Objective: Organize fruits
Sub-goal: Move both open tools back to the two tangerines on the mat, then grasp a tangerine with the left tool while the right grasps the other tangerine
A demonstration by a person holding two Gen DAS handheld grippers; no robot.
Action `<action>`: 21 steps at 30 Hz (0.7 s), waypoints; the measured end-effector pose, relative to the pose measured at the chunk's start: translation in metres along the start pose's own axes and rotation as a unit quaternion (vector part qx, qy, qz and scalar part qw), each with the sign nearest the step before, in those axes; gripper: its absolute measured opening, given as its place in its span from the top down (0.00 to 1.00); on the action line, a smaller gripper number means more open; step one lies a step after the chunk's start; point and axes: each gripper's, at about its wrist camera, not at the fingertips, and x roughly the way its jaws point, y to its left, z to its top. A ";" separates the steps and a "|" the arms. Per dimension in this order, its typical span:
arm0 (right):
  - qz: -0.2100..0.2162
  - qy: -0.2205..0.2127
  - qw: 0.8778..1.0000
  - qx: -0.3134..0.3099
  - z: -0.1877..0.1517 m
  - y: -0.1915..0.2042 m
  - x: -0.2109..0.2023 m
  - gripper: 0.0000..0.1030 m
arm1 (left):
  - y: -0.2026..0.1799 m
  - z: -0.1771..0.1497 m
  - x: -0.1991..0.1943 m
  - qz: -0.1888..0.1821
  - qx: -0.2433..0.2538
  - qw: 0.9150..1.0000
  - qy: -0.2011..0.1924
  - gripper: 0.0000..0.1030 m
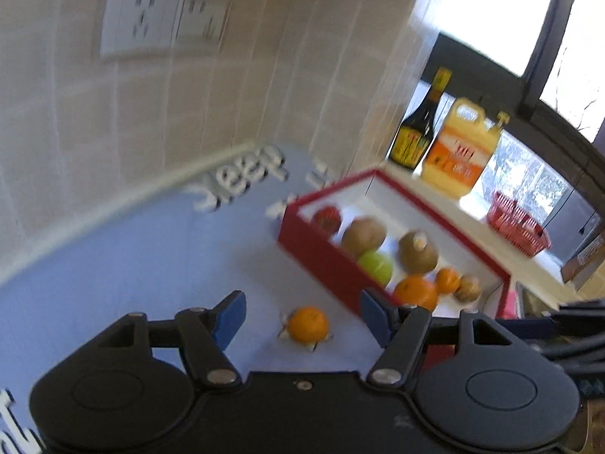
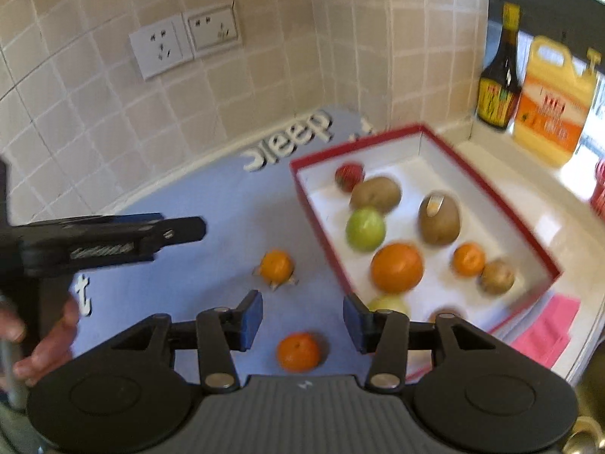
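A red-walled box (image 2: 491, 193) with a white floor holds several fruits: a green apple (image 2: 365, 229), a big orange (image 2: 397, 267), brown kiwis (image 2: 439, 219) and a red fruit (image 2: 348, 176). Two small oranges lie on the blue mat outside it. One orange (image 2: 300, 352) lies on the mat just below and between the blue pads of my right gripper (image 2: 302, 321), whose pads stand apart and clear of it. The other orange (image 1: 307, 324), with pale bits at its base, shows between the fingers of my open left gripper (image 1: 302, 316), untouched. The box (image 1: 321, 261) stands to its right.
The blue mat (image 2: 181, 302) with white raised letters lies against a tiled wall with sockets (image 2: 185, 43). A dark sauce bottle (image 2: 499, 75) and a yellow oil jug (image 2: 552, 106) stand on the ledge behind the box. A red basket (image 1: 518, 223) sits further right; pink cloth (image 2: 548, 333) lies by the box.
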 end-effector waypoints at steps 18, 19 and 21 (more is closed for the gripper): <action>-0.014 0.029 0.999 0.004 -0.065 0.010 0.077 0.48 | 0.008 -0.012 0.109 -0.007 0.050 0.996 0.071 0.22; -0.015 0.029 0.999 -0.001 -0.066 0.011 0.080 0.48 | 0.007 -0.012 0.114 -0.004 0.059 0.995 0.075 0.22; -0.005 0.035 0.999 0.002 -0.065 0.009 0.086 0.48 | 0.002 -0.012 0.122 0.005 0.078 0.993 0.083 0.22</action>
